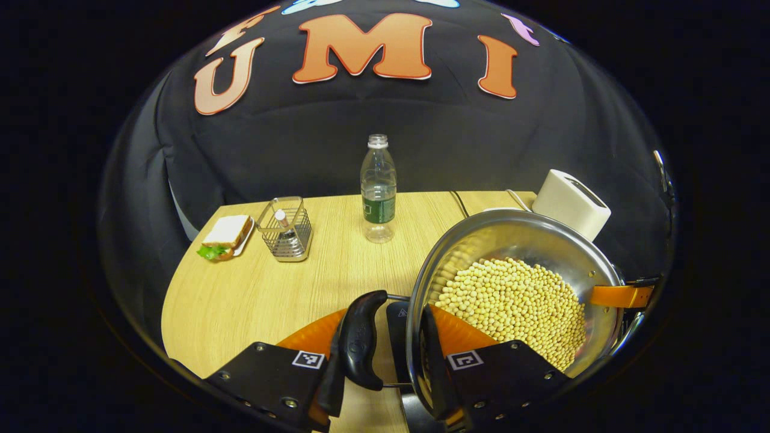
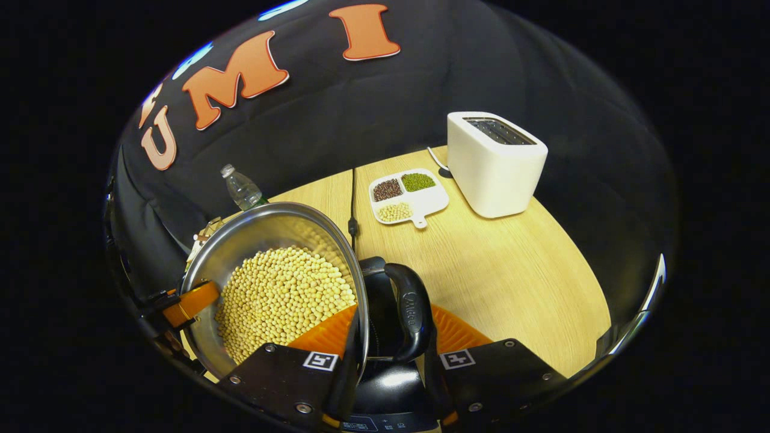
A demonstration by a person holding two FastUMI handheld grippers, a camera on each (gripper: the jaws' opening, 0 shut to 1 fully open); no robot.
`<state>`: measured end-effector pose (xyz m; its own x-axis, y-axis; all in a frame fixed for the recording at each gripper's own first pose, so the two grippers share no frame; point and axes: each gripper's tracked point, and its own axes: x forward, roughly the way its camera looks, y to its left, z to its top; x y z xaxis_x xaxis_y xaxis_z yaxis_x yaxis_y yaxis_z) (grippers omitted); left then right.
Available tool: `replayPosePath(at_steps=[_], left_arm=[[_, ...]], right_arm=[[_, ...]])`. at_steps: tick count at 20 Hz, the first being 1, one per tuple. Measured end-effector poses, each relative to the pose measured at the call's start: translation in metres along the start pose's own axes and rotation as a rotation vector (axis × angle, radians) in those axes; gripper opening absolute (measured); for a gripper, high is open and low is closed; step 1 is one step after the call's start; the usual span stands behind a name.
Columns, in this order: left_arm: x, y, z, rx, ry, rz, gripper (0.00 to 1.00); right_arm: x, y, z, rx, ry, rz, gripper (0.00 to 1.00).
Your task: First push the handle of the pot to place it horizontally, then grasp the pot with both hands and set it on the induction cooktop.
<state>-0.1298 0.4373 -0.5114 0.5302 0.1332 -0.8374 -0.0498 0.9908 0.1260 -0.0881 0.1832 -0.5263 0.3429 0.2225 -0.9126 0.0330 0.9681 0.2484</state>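
A: Left gripper view, left to right. Near the table's (image 1: 252,300) far-left edge you have a sandwich (image 1: 227,236) on a small plate, then a wire basket (image 1: 286,228) just beside it, then a water bottle (image 1: 378,189) upright near the back edge. Bare wood lies in front of all three, open room on that side.

B: And the pot?

A: The pot (image 1: 517,282), full of pale beans (image 1: 517,307), sits right of centre. Your left gripper (image 1: 391,355) is clenched on its side handle (image 1: 361,340): one finger outside the black loop, the other against the pot wall. At the pot's far rim you see the other gripper's finger. The toaster (image 1: 571,201) stands behind the pot's rim, near the table's back-right edge.

B: Right gripper view?

A: Left to right: the bottle (image 2: 242,187) behind the rim, the pot (image 2: 271,282), then your right gripper (image 2: 391,349) closed on the other handle (image 2: 412,316), one finger inside the pot wall, one outside the loop. The induction cooktop (image 2: 391,385) lies dark directly beneath that handle; whether the pot rests on it, I cannot tell. A cord (image 2: 353,198) runs to the back edge. Further right, a divided tray (image 2: 430,201) of grains, then the toaster (image 2: 494,162) just beside it. Open tabletop (image 2: 529,282) runs to the right edge.
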Motion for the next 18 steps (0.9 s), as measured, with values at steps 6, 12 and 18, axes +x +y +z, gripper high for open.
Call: replayPosePath(at_steps=[6, 12, 18], left_arm=[[0.007, -0.003, -0.005, -0.023, 0.063, 0.002, 0.59], [0.001, 0.0, -0.001, -0.025, 0.078, 0.004, 0.59], [0.0, 0.001, -0.014, -0.08, 0.082, -0.002, 0.59]], right_arm=[[0.009, -0.003, -0.014, -0.014, 0.038, -0.007, 0.47], [0.014, -0.002, -0.02, -0.013, 0.049, -0.011, 0.47], [0.012, -0.006, -0.014, -0.033, 0.022, -0.015, 0.49]])
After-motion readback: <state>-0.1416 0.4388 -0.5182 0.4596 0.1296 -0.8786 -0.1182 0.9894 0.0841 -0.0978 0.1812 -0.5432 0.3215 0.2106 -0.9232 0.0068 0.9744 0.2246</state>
